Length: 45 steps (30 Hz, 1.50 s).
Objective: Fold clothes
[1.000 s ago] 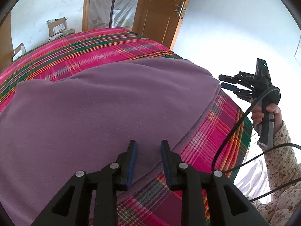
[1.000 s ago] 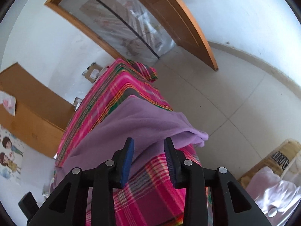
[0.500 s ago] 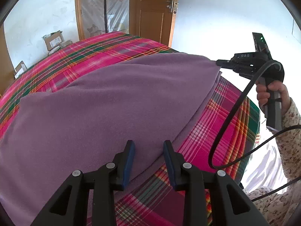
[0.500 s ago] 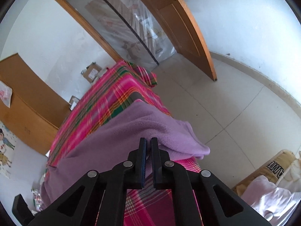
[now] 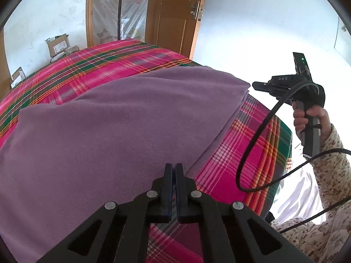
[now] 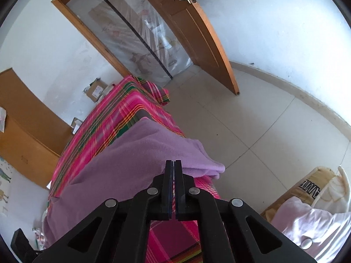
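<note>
Pinching garment (image 5: 109, 131) edge: left fingers (image 5: 168, 179), right fingers (image 6: 168, 179), down-tilted.

Bright bedroom with white walls, a tiled floor and an open wooden door.

A bed (image 6: 122, 118) under a pink and green plaid cover stands near a wooden doorway hung with clear plastic sheeting (image 6: 140, 35). The door (image 6: 197, 28) stands open beside it, its metal handle showing. Cardboard boxes (image 5: 58, 45) sit against the wall behind the bed. A wooden cabinet (image 6: 24, 118) stands to the left. Pale floor tiles (image 6: 258, 127) meet a grey skirting. Daylight is even.
</note>
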Each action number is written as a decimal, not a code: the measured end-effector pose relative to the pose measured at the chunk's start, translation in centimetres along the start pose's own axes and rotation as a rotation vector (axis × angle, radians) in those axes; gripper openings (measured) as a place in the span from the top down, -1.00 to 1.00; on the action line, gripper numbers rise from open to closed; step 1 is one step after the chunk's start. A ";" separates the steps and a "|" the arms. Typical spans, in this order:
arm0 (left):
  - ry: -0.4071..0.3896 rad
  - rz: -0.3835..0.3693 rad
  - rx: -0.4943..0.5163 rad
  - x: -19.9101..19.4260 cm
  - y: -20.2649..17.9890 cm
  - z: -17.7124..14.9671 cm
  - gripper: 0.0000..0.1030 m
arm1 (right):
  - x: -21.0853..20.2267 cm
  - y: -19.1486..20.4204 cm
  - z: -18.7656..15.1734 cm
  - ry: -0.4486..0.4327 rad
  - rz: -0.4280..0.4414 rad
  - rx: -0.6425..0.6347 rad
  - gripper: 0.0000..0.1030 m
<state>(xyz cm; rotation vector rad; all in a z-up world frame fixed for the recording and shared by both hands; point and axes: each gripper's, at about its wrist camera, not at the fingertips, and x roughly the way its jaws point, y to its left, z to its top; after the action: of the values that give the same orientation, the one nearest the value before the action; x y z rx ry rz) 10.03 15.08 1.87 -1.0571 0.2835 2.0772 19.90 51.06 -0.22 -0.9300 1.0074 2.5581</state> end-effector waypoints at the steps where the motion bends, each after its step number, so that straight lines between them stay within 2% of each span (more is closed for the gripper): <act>1: 0.000 -0.002 -0.002 0.0 0.1 0.0 0.96 | 0.1 0.2 0.0 0.005 0.017 -0.002 0.92; 5: -0.004 -0.009 -0.008 -0.1 0.2 -0.1 0.96 | 1.3 0.6 -0.1 0.046 0.088 0.045 0.72; 10: -0.006 -0.013 -0.008 -0.1 0.3 -0.2 0.96 | 2.3 0.8 -0.4 0.073 0.116 0.067 0.55; 12: -0.008 -0.019 -0.012 -0.3 0.4 -0.3 0.96 | 2.4 1.1 -0.5 0.058 0.116 0.056 0.55; 14: -0.013 -0.028 -0.020 -0.5 0.5 -0.3 0.96 | 2.2 1.8 -0.5 0.035 0.084 0.008 0.89; 17: -0.017 -0.045 -0.036 -0.7 0.8 -0.4 0.96 | 1.5 2.8 -0.5 -0.003 0.060 -0.055 0.91; 21: -0.010 -0.050 -0.051 -0.9 1.2 -0.9 0.99 | 0.3 2.6 -0.6 -0.032 0.063 -0.024 0.92; 25: -0.004 -0.037 -0.077 -1.2 2.2 -1.6 0.99 | 0.6 2.1 -1.3 -0.014 0.023 -0.021 0.92; 30: -0.051 -0.037 -0.143 -3.0 4.4 -1.6 0.98 | 0.8 2.5 -1.7 -0.002 -0.036 -0.045 0.90; 35: -0.077 0.024 -0.207 -5.0 7.7 -1.8 0.97 | -0.6 3.9 -1.4 -0.039 -0.078 -0.110 0.85; 38: -0.087 0.057 -0.257 -6.1 10.0 -1.9 0.95 | -1.1 5.3 -1.1 -0.055 -0.074 -0.164 0.84; 41: -0.096 0.107 -0.281 -7.1 12.2 -1.7 0.92 | 0.2 8.2 -0.8 -0.033 -0.026 -0.250 0.78; 43: -0.099 0.135 -0.286 -7.5 13.4 -1.4 0.81 | 1.6 10.6 -1.0 0.006 0.011 -0.326 0.66; 45: -0.097 0.161 -0.296 -7.8 14.6 -0.9 0.73 | 3.2 13.1 -1.3 0.051 0.049 -0.406 0.63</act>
<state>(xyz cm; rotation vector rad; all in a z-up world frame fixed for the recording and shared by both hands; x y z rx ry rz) 2.82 0.54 5.21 -1.1309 0.0114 2.3589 12.41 40.54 3.90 -1.0820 0.5317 2.8515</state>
